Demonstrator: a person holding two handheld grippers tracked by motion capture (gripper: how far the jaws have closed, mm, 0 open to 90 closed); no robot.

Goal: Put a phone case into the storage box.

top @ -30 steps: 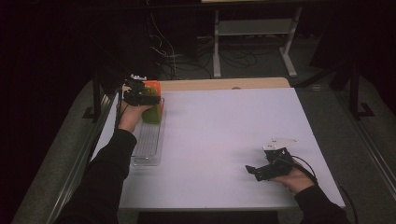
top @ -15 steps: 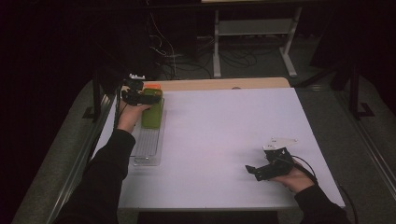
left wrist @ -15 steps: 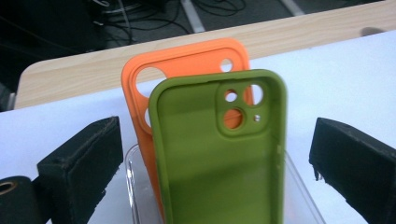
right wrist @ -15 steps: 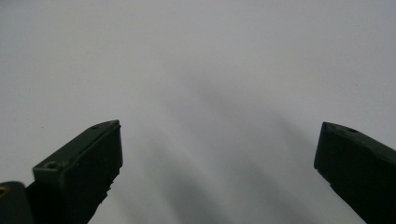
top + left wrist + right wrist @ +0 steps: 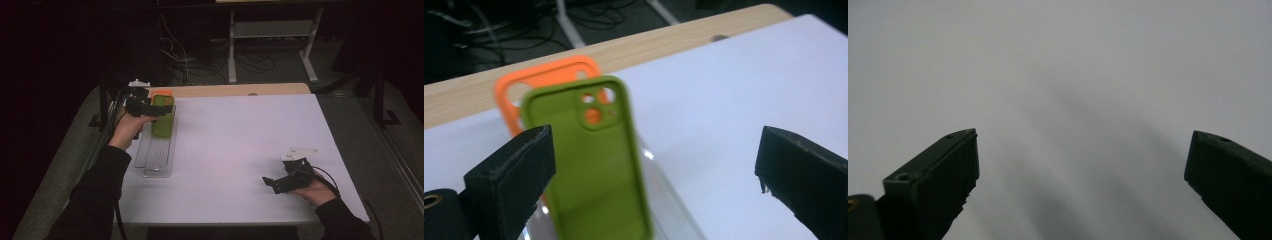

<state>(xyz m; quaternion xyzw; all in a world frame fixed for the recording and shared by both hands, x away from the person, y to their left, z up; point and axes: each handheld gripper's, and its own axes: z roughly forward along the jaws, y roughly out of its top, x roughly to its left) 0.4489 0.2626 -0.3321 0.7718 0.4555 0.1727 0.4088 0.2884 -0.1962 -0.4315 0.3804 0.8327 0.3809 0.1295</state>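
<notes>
My left claw (image 5: 162,111) has just opened and drawn back off the green phone case (image 5: 162,116), jaws wide and touching nothing. Near right, my right claw (image 5: 272,183) hangs open over bare white table (image 5: 240,150). At the far left, the clear rack (image 5: 155,150) holds the green case upright at its far end, with the orange case (image 5: 549,80) standing just behind it.

two phone cases (image 5: 162,117) upright in rack (image 5: 156,159), table's (image 5: 240,150) left edge
</notes>
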